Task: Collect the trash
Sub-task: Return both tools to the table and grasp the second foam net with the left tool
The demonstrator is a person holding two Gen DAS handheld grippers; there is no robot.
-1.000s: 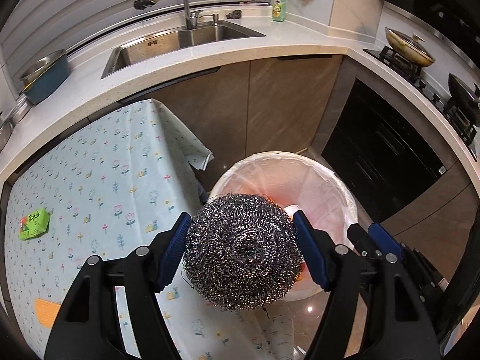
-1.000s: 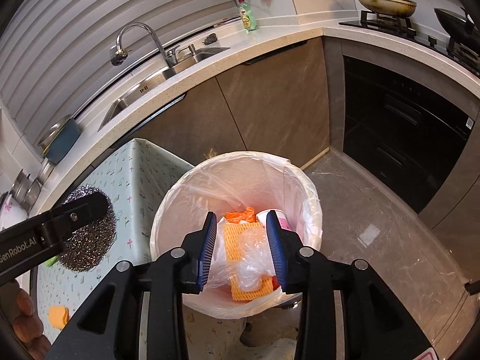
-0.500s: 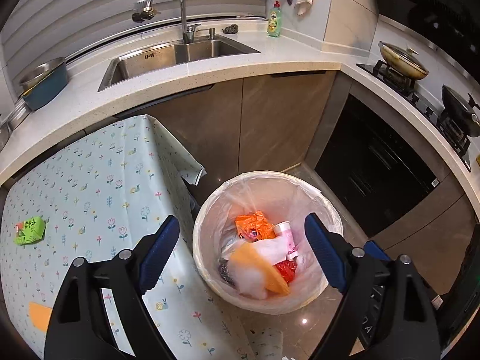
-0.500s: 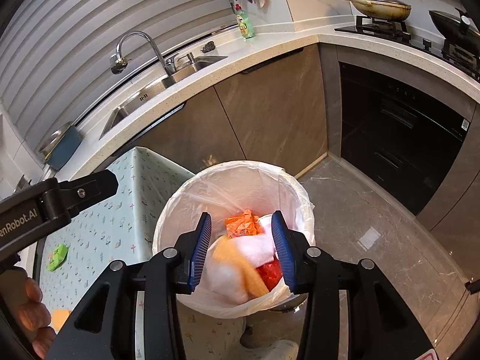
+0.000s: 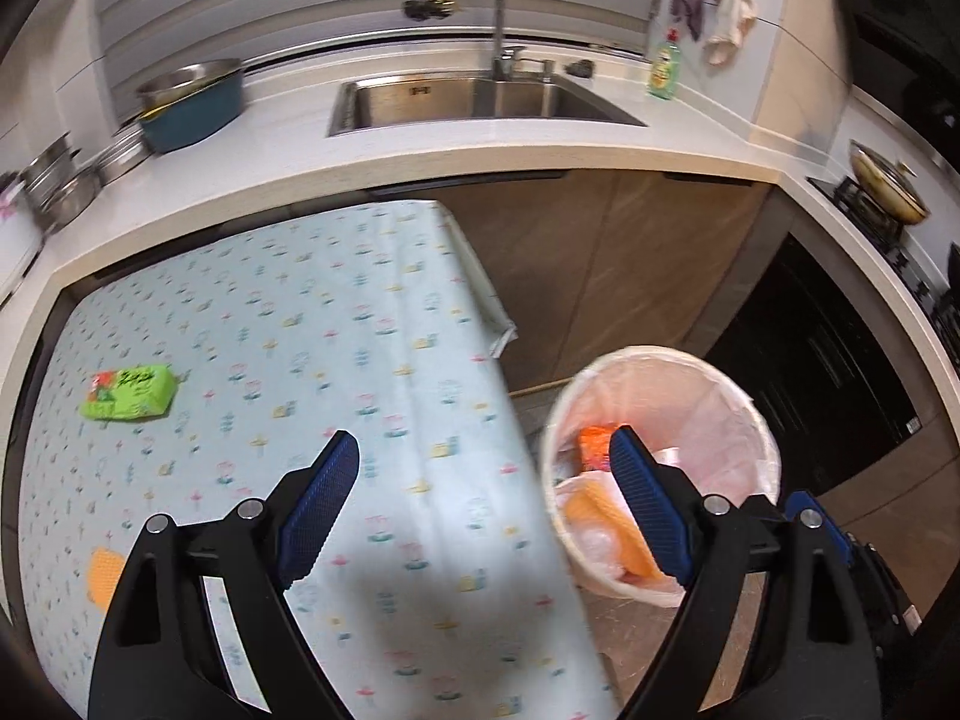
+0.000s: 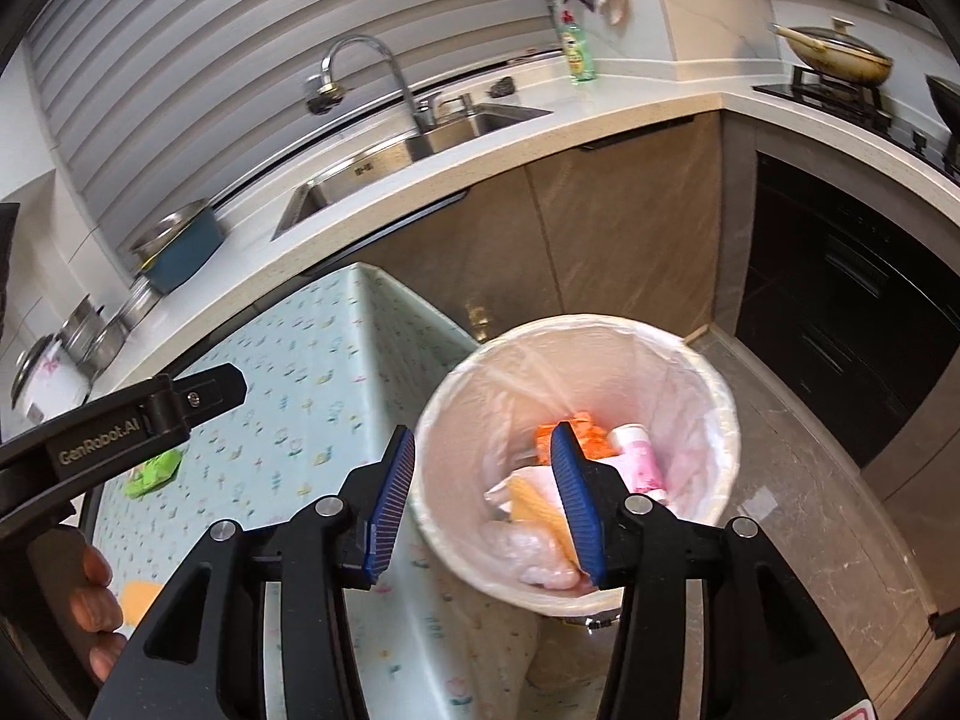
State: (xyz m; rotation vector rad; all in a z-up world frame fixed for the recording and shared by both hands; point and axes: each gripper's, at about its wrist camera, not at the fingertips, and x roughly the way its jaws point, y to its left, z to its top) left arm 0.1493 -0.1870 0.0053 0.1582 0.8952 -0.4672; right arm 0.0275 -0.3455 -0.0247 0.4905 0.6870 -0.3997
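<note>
A white-lined trash bin (image 5: 759,420) (image 6: 720,396) stands on the floor beside the table, holding orange, white and pink trash. My left gripper (image 5: 480,504) is open and empty above the table's right edge. My right gripper (image 6: 480,498) is open and empty over the bin's near rim. A green packet (image 5: 129,393) (image 6: 153,474) lies on the floral tablecloth at the left. An orange sponge piece (image 5: 105,573) (image 6: 141,597) lies near the table's front left. The left gripper's body (image 6: 120,426) shows in the right wrist view.
The floral-cloth table (image 5: 336,348) fills the left and middle. Behind it runs a counter with a sink (image 5: 480,99), faucet, blue basin (image 5: 192,105) and soap bottle (image 5: 663,69). A stove with pans (image 5: 888,192) is at the right. Dark oven fronts stand beyond the bin.
The left gripper opened and dropped the steel wool scrubber into the bin, then swung left over the table. The right gripper opened a little wider and stayed over the bin.
</note>
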